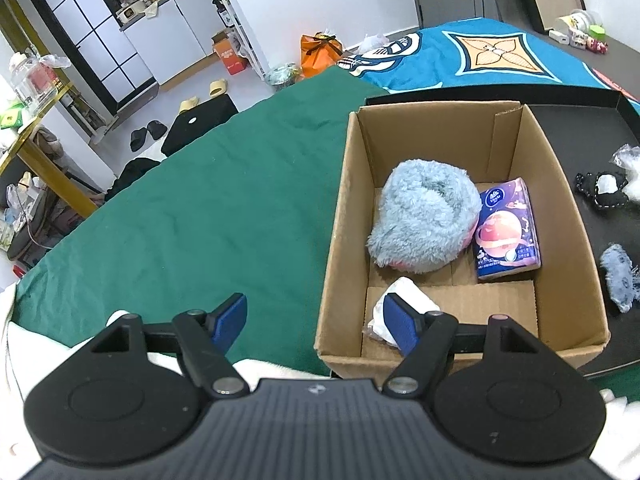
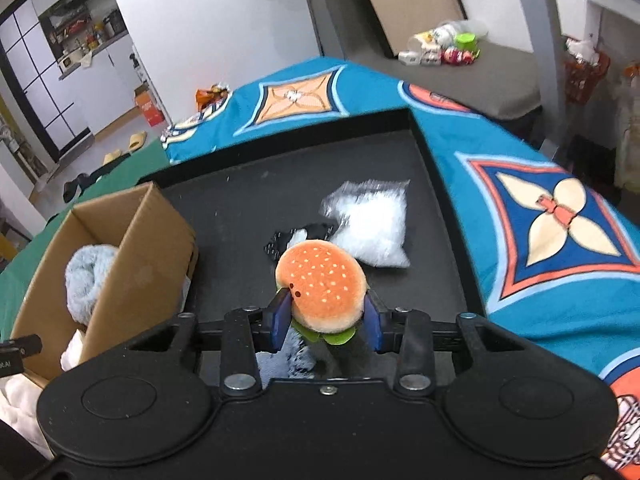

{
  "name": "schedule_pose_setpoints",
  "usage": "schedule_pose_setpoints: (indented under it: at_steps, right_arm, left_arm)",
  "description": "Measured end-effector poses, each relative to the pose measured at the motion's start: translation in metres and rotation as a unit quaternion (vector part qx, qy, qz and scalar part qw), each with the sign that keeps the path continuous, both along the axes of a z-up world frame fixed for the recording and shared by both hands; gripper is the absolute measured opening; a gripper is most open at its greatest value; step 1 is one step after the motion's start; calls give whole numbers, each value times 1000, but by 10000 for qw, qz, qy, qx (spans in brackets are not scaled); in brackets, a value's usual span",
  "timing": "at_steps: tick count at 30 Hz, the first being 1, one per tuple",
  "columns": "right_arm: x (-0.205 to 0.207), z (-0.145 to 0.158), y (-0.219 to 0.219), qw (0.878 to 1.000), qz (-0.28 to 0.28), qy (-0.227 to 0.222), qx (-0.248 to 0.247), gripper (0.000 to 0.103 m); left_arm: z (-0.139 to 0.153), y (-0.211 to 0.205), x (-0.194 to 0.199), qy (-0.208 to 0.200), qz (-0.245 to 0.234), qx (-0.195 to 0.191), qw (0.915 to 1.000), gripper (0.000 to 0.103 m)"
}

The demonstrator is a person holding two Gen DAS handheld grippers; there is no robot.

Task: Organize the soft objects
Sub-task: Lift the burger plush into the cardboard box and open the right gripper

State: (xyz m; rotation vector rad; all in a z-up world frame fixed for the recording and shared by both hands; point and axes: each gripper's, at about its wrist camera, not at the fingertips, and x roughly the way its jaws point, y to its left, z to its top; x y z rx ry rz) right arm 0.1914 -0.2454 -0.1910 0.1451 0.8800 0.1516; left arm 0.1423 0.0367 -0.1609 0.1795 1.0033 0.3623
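Burger plush (image 2: 322,284) is clamped in the right gripper (image 2: 325,322) (left gripper (image 1: 316,322) wide open, empty); next, carry it left over the box (image 2: 132,256).

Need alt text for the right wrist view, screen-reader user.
The right gripper holds a plush hamburger between its blue pads above a black tray. Behind it on the tray lie a white plastic-wrapped packet and a small black item; a cardboard box with a fluffy blue toy stands at left.

Your legible text: none. The tissue pack (image 1: 507,229) carries a logo and small print, too blurred to read.
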Motion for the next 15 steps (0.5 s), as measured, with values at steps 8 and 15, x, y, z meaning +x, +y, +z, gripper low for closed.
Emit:
schedule_pose_setpoints:
  at_steps: [8, 15]
  right_arm:
    - [-9, 21, 3, 9997, -20, -225, 35, 37]
    - [-15, 33, 20, 9993, 155, -350, 31, 38]
  left_arm:
    - [4, 6, -4, -120, 37, -184, 9998, 74]
    - [6, 11, -7, -236, 40, -350, 9991, 74]
